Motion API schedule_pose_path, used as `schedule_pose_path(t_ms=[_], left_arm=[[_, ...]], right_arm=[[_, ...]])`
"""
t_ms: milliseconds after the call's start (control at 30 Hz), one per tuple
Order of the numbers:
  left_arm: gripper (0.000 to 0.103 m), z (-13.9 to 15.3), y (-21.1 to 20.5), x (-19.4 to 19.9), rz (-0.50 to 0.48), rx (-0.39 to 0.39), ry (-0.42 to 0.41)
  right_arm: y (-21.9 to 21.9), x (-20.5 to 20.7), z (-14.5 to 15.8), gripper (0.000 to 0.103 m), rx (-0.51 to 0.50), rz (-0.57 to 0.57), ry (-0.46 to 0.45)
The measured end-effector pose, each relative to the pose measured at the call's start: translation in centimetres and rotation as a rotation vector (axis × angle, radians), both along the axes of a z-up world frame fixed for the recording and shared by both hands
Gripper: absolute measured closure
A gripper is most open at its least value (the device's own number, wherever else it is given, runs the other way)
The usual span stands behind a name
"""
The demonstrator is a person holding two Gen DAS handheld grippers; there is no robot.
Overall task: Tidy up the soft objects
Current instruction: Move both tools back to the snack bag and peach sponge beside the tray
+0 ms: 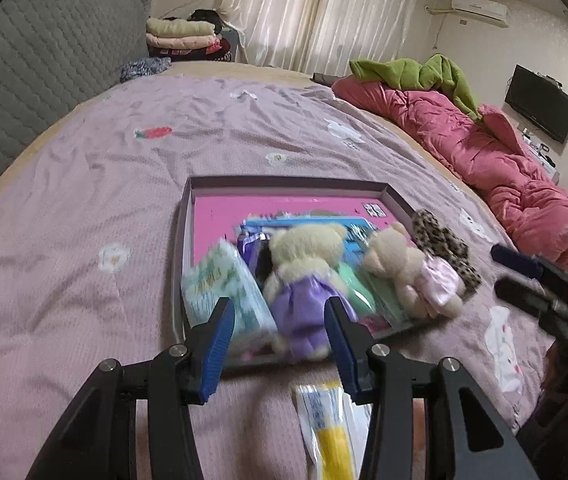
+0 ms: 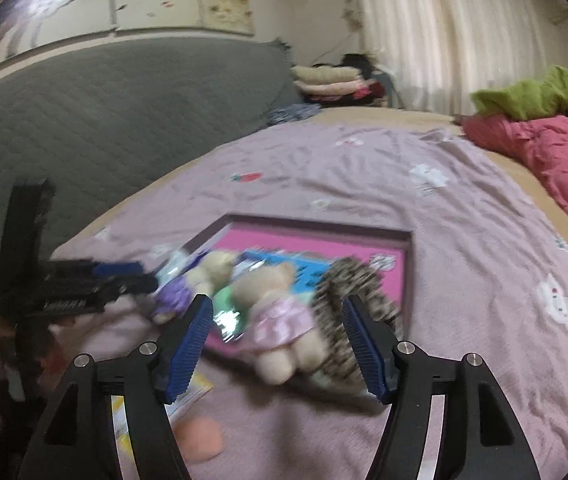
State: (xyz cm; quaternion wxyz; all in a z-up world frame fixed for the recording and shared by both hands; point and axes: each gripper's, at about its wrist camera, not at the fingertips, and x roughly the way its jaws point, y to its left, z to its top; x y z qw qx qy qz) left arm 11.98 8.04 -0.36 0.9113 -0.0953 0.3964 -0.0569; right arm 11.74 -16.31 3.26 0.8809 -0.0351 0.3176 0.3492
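A shallow box (image 1: 188,216) with a pink floor lies on the bed. In it lie a bear in a purple dress (image 1: 303,276), a bear in a pink dress (image 1: 411,272), a tissue pack (image 1: 224,292) and a leopard-print soft piece (image 1: 443,244) over its right edge. My left gripper (image 1: 280,310) is open, just short of the purple bear. My right gripper (image 2: 276,312) is open, its fingers either side of the pink-dress bear (image 2: 276,312) and the leopard piece (image 2: 347,280), holding nothing. The box also shows in the right wrist view (image 2: 363,236).
A yellow and white packet (image 1: 323,420) lies on the purple bedsheet (image 1: 84,220) under my left gripper. An orange soft lump (image 2: 200,436) lies near my right gripper. A pink quilt (image 1: 483,152) and green cloth (image 1: 415,70) lie along the right. A grey headboard (image 1: 24,80) is at left.
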Motion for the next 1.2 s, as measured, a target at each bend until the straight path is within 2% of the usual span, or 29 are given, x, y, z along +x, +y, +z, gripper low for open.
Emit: schedule_pose_path(t_ms=[167, 233, 333, 500, 733, 967, 1033, 1067, 1200], left_arm=[[0.056, -1.1, -0.7, -2.0, -0.029, -0.106, 0.093], [0.056, -1.5, -1.2, -2.5, -0.042, -0.121, 0.122], [0.056, -2.1, -2.0, -2.9, -0.061, -0.098, 0.155], [0.056, -3.5, -2.9, -3.3, -0.09, -0.114, 0.226], [0.056, -4.3, -4.0, -3.8, -0.132, -0.086, 0.256], [0.056, -4.8, -5.0, -3.6, -0.153, -0.049, 0.277], [0.053, -5.1, -4.9, -3.5, -0.145, -0.04, 0.288], [0.048, -5.4, -4.8, -3.4, -0.132, -0.028, 0.302], [0.044, -6.1, -4.3, -3.0, -0.114, -0.08, 0.332]], right_arm=[[1.9, -3.1, -1.5, 0.034, -0.094, 0.14, 0.03], [2.6, -4.1, -2.1, 0.034, -0.121, 0.189, 0.048], [3.1, -5.1, -3.0, 0.034, -0.151, 0.23, 0.068], [3.9, -6.0, -4.5, 0.034, -0.199, 0.27, 0.094], [4.6, -5.9, -6.3, 0.034, -0.247, 0.285, 0.12], [5.8, -6.0, -7.8, 0.034, -0.308, 0.301, 0.087], [6.0, -6.0, -8.1, 0.034, -0.317, 0.301, 0.077], [6.2, -6.0, -8.3, 0.034, -0.324, 0.303, 0.071], [6.6, -6.0, -9.1, 0.034, -0.367, 0.308, 0.059]])
